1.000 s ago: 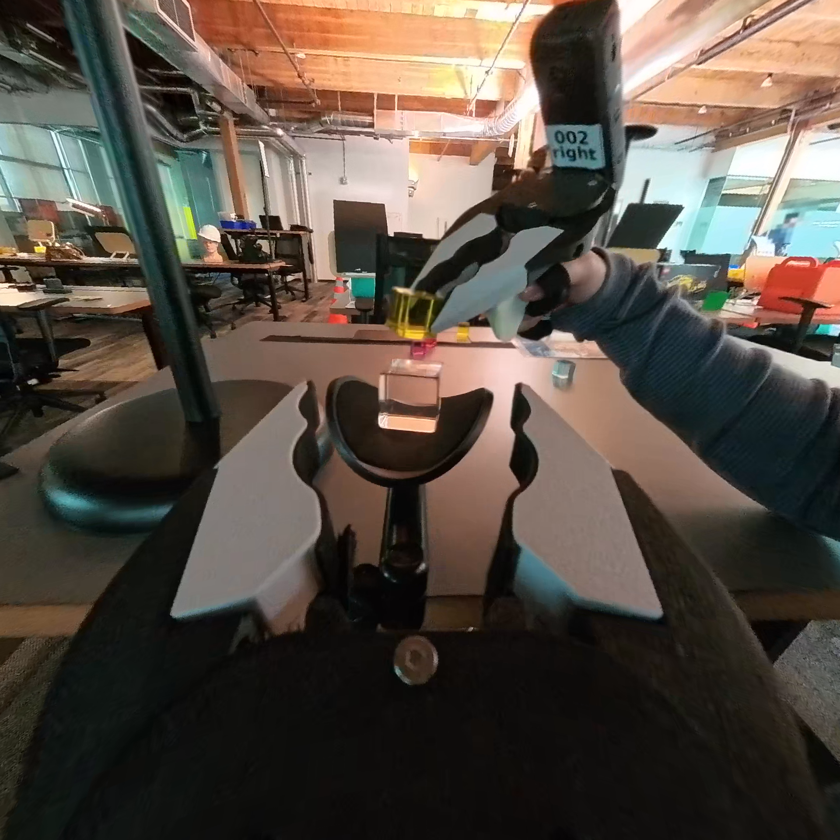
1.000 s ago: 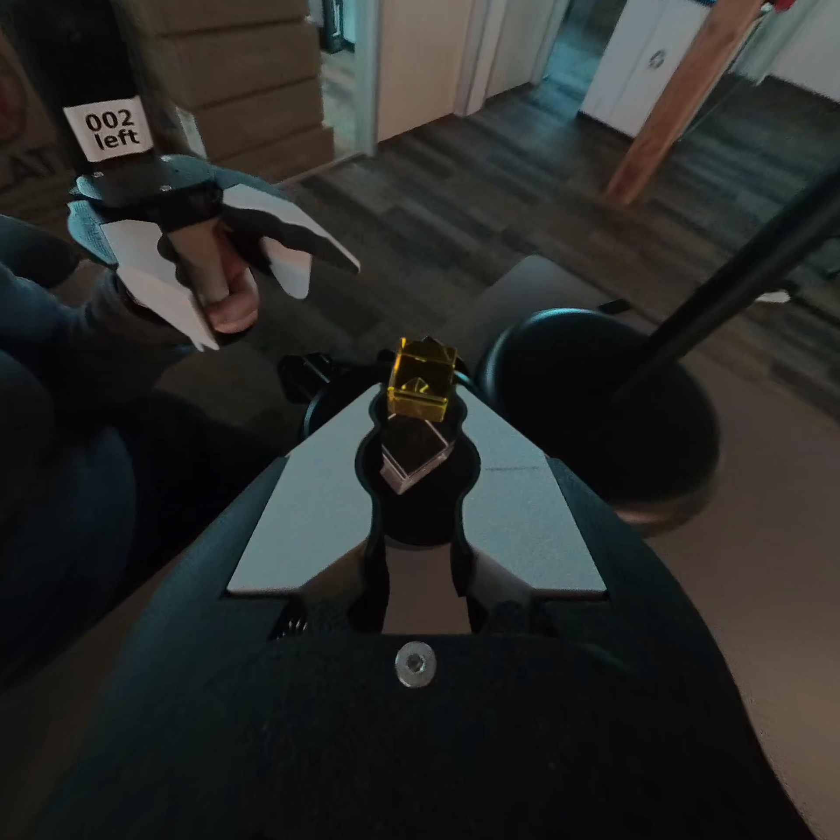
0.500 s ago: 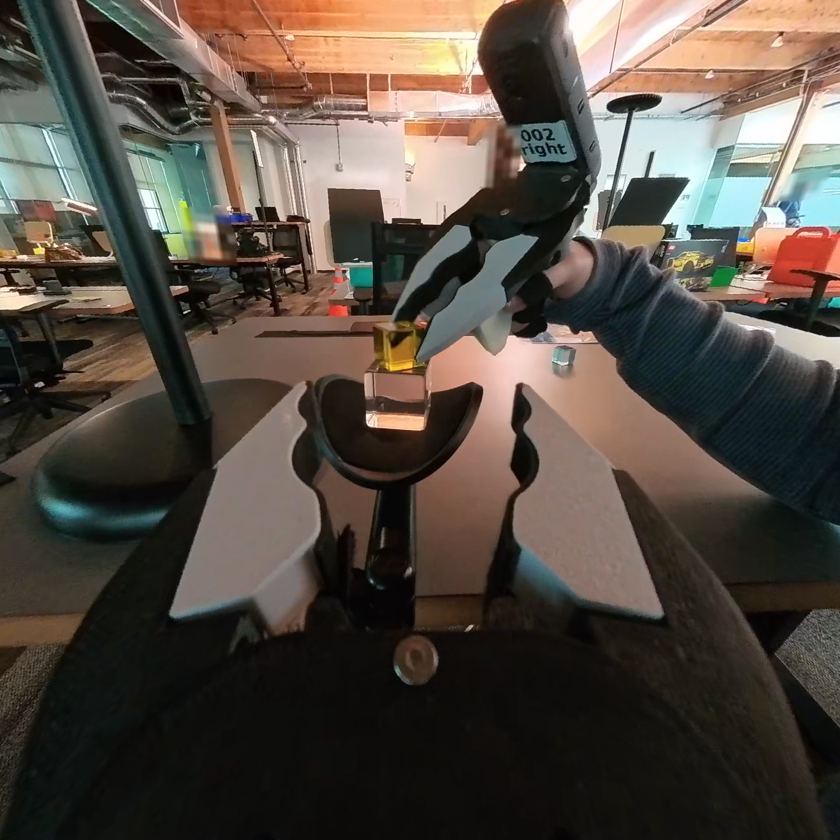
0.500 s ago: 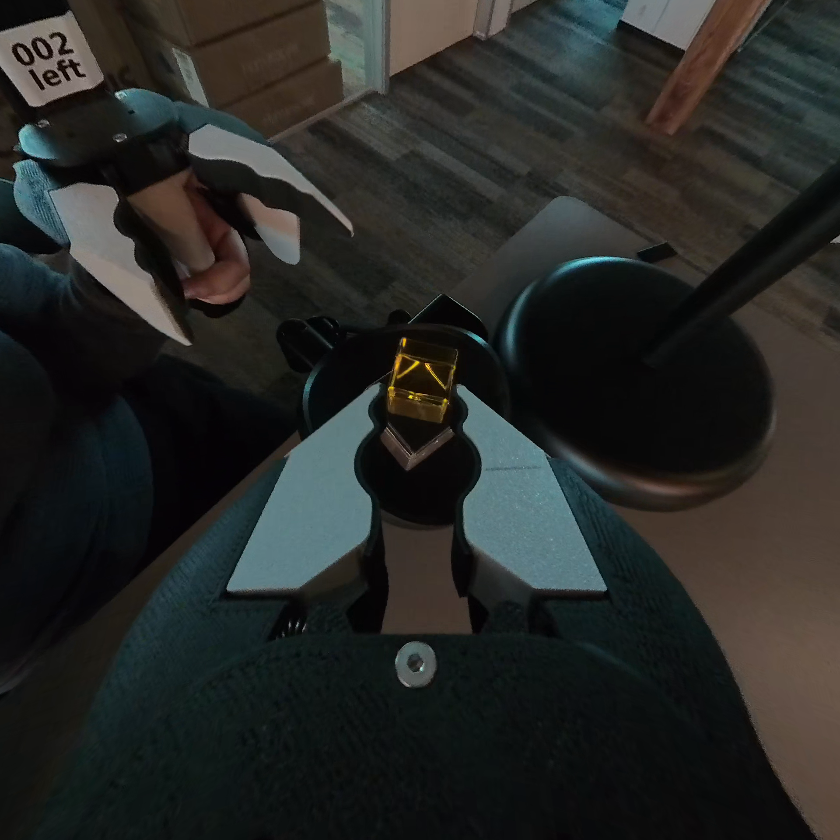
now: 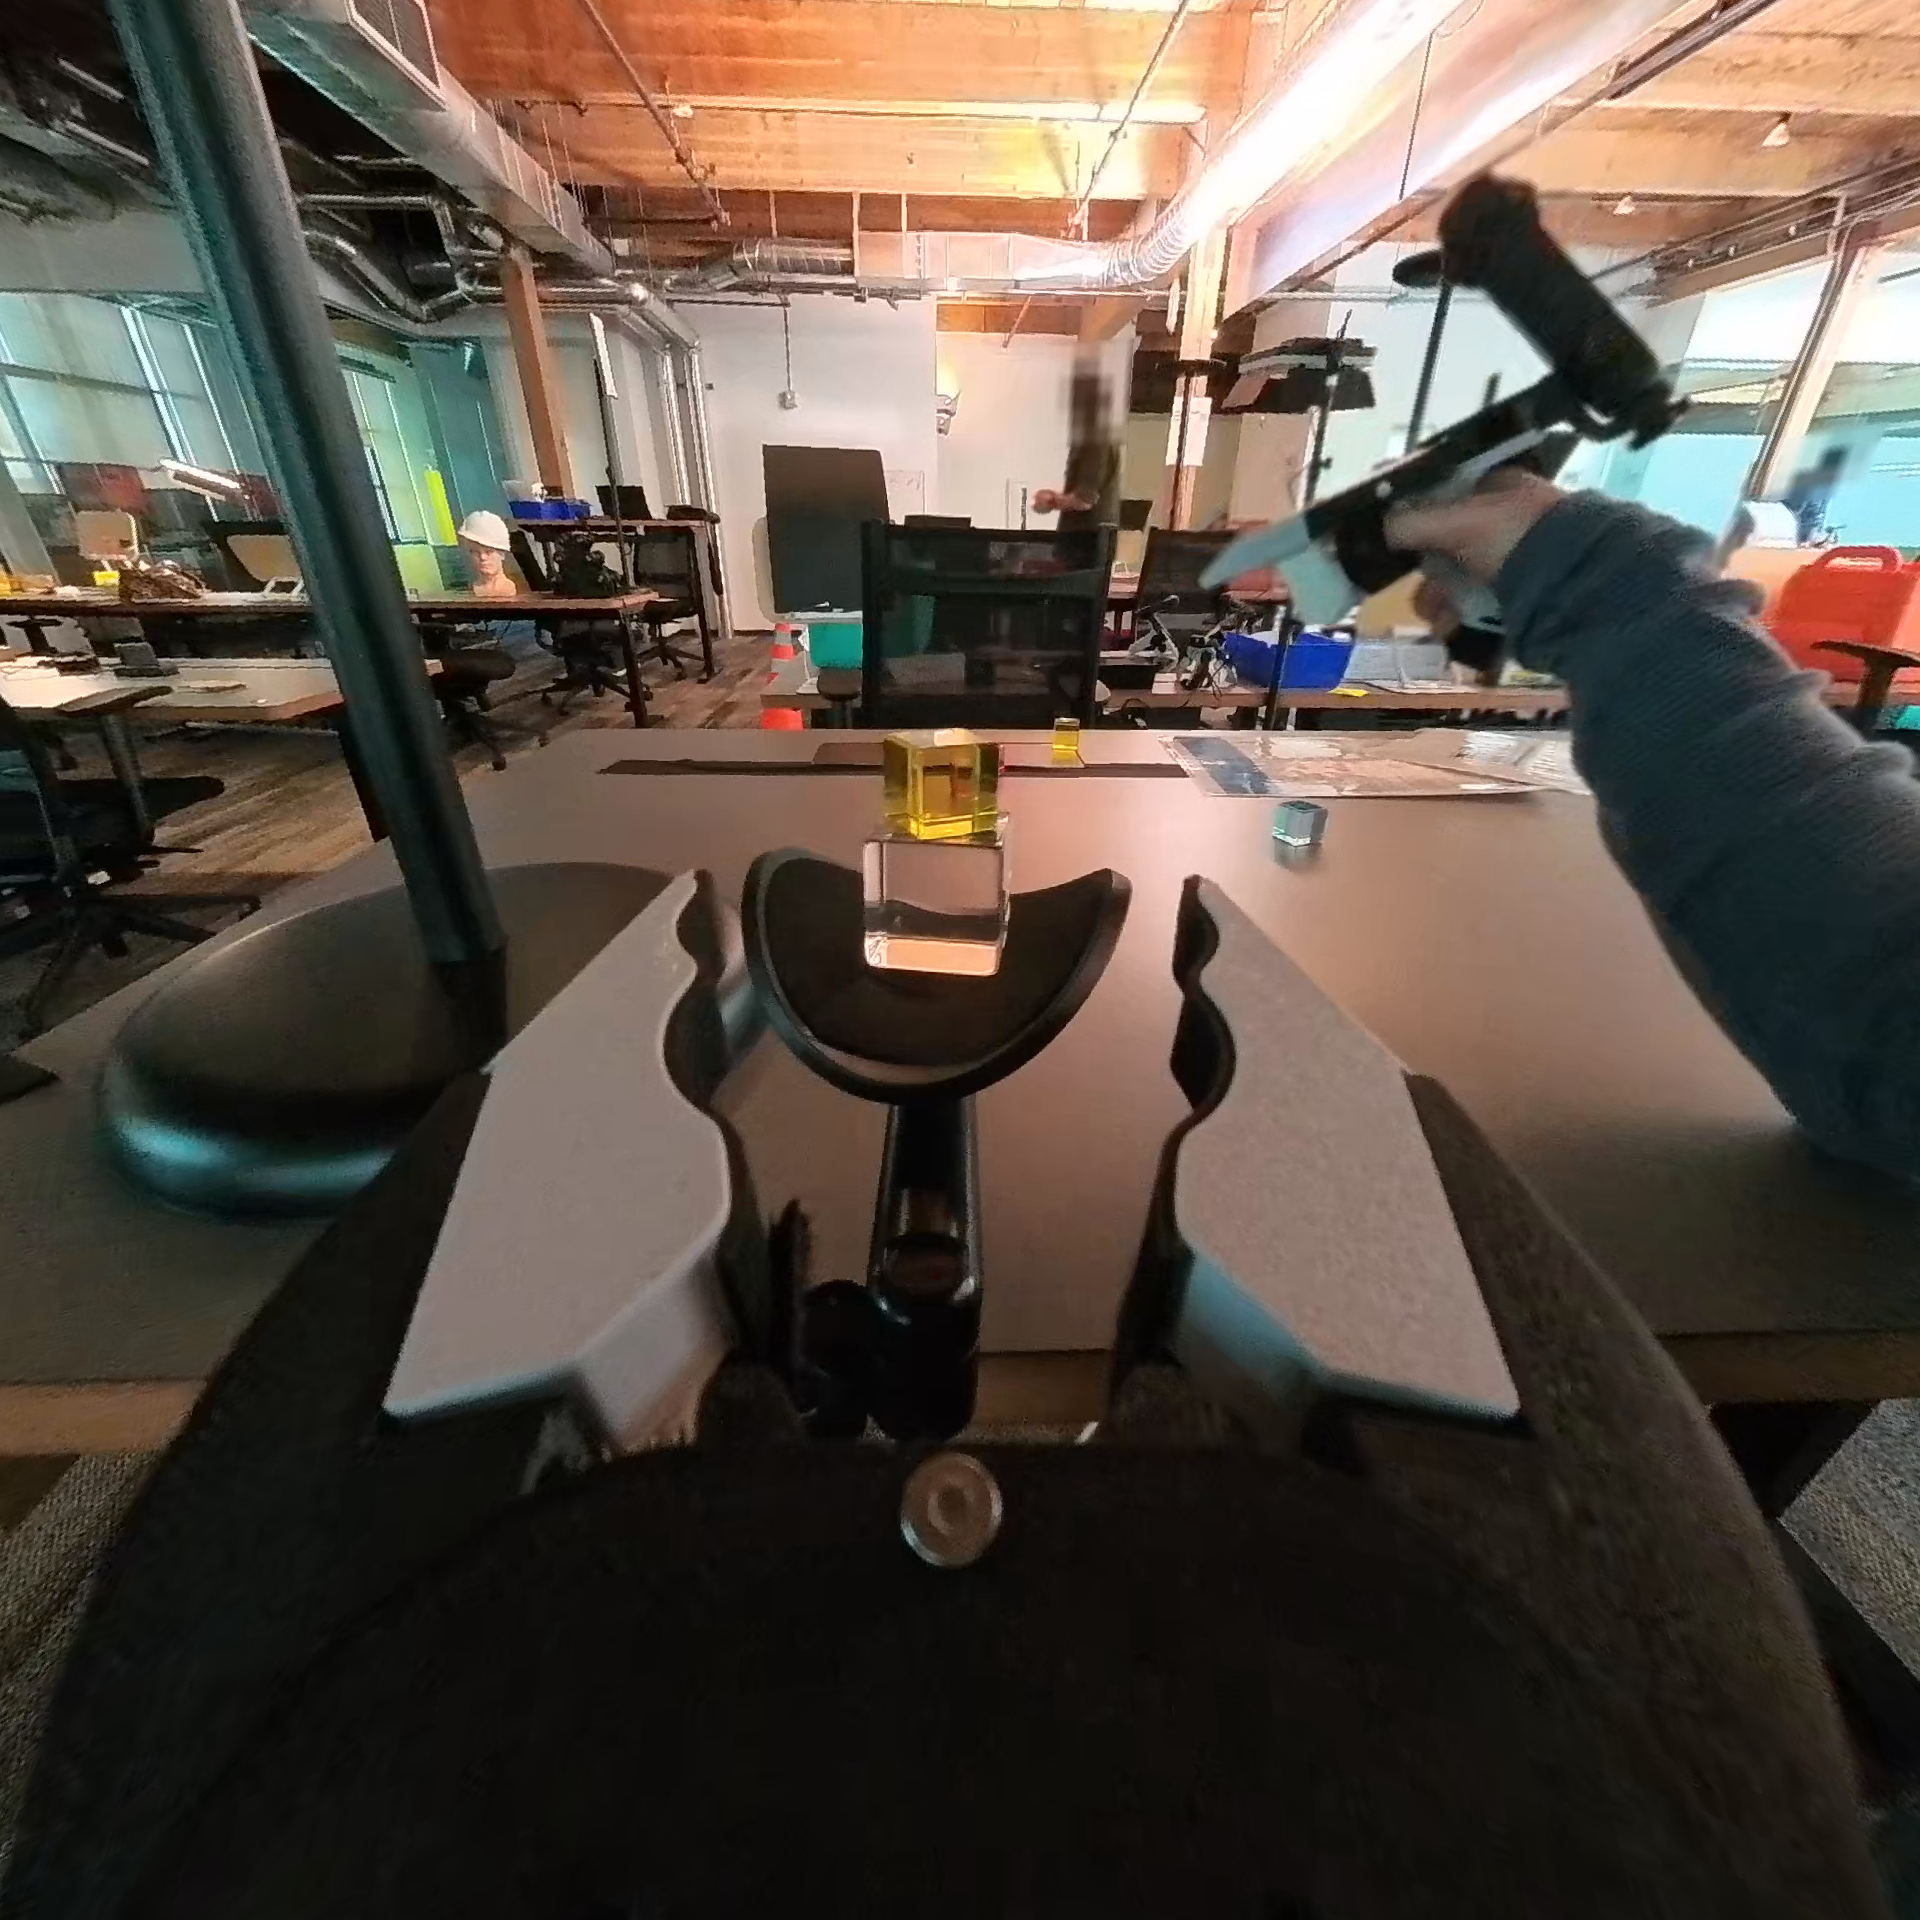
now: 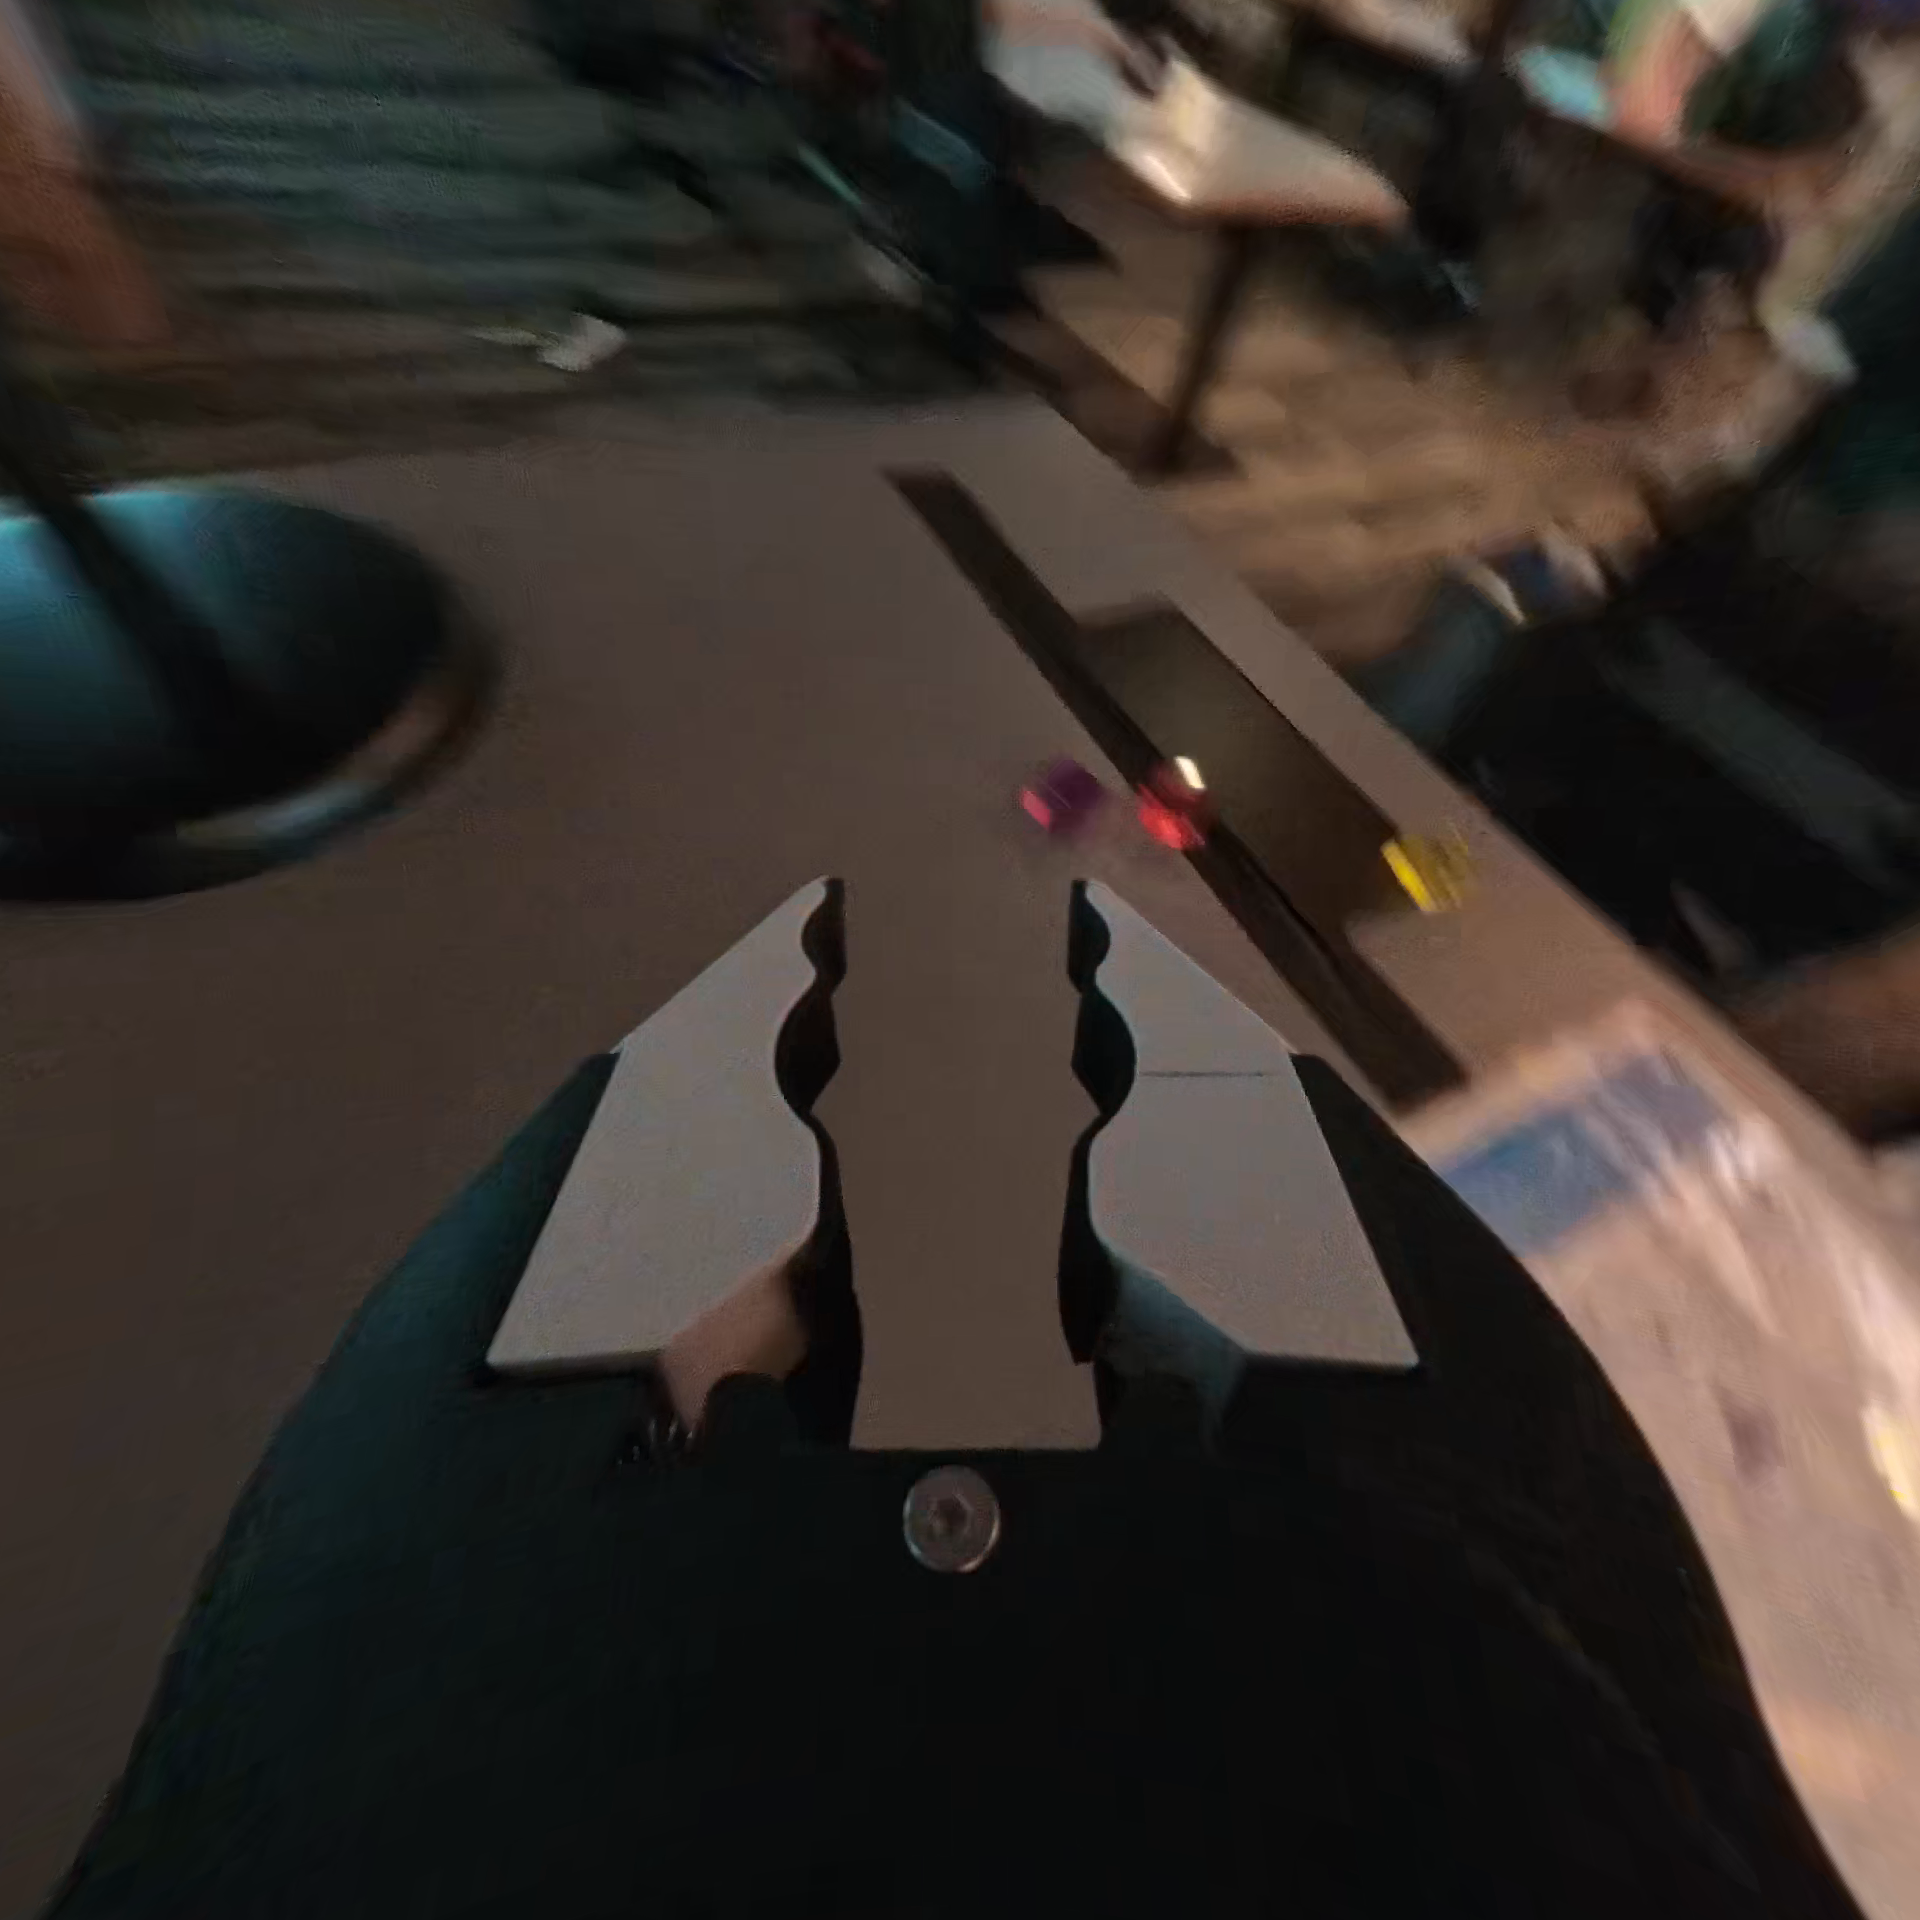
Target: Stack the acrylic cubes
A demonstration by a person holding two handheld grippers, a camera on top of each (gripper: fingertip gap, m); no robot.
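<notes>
Left tool stood wide open, nothing in its grasp: two pale grey matte fingers w/ wavy scalloped inner edges, on a black textured body w/ a silver hex screw at centre. It was held low at the near edge of the worktop, level, looking along the surface. Between and just beyond the tips sat a black crescent-shaped rest on a short black stem. On that rest stood a clear glassy cube, and a translucent yellow cube sat on top of it, turned a little off square. Neither finger touched the stack.

Right tool was narrower but open, bare worktop showing through the gap between its fingers; nothing gripped. In the left wrist view it hung high at the right, well apart from the stack, tilted w/ tips pointing left and down, held by a hand in a grey-blue knit sleeve; blurred, no label readable.

Ahead of the right tool, blurred: a purple-pink cube, a red cube at a dark strip in the worktop, and a 2nd yellow cube further right. A small teal cube lay apart at right, near glossy printed sheets; their print too small to read. Left: a round dark lamp base w/ a metal pole. Worktop matte brown-grey, smooth.
</notes>
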